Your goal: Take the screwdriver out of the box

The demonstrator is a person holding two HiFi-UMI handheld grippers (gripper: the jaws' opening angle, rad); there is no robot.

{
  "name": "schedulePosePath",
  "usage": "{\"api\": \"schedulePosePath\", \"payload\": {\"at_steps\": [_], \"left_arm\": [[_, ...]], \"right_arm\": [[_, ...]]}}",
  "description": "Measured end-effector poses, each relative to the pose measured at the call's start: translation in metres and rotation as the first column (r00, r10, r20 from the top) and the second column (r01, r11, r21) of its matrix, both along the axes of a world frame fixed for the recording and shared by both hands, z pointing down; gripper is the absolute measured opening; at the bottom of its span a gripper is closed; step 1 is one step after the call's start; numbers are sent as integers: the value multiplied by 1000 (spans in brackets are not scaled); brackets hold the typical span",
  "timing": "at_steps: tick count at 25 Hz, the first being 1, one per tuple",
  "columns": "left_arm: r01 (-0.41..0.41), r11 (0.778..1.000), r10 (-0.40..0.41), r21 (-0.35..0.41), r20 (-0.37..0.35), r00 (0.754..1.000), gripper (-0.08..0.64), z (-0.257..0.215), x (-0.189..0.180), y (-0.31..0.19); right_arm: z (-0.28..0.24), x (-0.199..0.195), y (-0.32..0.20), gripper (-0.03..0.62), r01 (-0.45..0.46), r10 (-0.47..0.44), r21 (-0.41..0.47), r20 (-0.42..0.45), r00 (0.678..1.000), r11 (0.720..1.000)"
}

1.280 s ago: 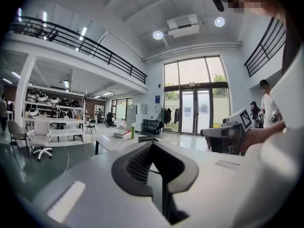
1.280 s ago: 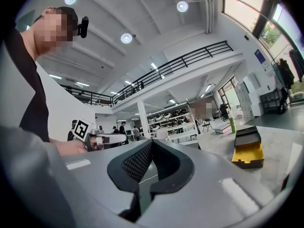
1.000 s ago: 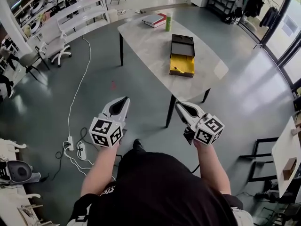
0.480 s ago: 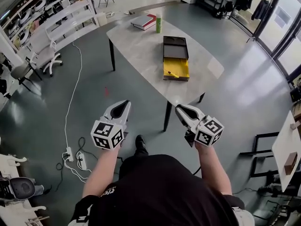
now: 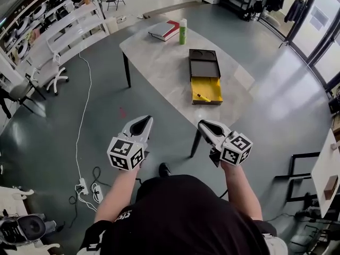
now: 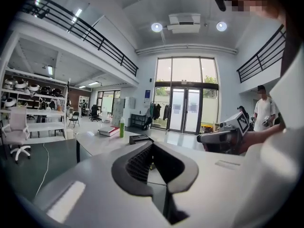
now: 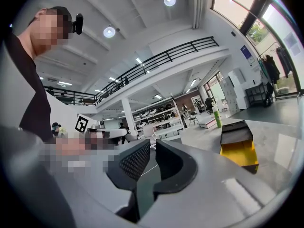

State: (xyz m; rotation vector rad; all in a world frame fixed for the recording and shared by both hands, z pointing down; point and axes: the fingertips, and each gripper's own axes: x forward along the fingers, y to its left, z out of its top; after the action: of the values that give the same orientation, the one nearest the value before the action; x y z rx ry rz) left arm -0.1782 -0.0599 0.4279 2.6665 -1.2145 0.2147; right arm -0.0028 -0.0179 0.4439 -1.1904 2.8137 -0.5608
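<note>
White-shelled, my right gripper (image 5: 204, 125) has just been opening its jaws; they stand a little apart with nothing between them. My left gripper (image 5: 140, 124) is slightly parted too, and empty. Both hang over the floor, short of the grey table (image 5: 159, 62). On it lies the open box (image 5: 211, 86), with the screwdriver (image 5: 203, 97) in its yellow half, well apart from both grippers.

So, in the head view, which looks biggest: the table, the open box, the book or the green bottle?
1. table
2. open box
3. book
4. green bottle
The book and bottle sit farthest from the camera, so they may look smaller than they are.
</note>
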Motion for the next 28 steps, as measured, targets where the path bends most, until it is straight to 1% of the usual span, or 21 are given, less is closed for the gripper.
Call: {"api": "schedulePosePath", "payload": {"at_steps": [5,9,14,18,22,25,28], "left_arm": [[-39,999,39,4,-4,999,3,2,-10,-41],[-77,997,77,3,-12,997,3,6,-17,-65],[-117,993,116,-29,-17,993,3,18,-16,-86],[-146,989,146,-35,-13,989,3,21,-1,-101],[-175,983,175,-46,1,985,3,29,10,-108],[-170,984,170,-51,12,985,3,31,30,-122],[-155,987,156,-43,19,988,3,30,57,-137]], "right_arm": [[1,-16,-38,51,-27,27,-4,-8,1000,1000],[2,-27,-62,51,-49,49,-13,-28,998,999],[14,-35,-79,51,-58,55,-58,-50,997,997],[24,-26,-93,51,-83,80,-84,-45,996,993],[32,-18,-103,51,-105,103,-90,-23,994,990],[38,4,-112,51,-110,110,-101,-9,994,989],[42,38,-120,51,-107,106,-113,-14,994,988]]}}
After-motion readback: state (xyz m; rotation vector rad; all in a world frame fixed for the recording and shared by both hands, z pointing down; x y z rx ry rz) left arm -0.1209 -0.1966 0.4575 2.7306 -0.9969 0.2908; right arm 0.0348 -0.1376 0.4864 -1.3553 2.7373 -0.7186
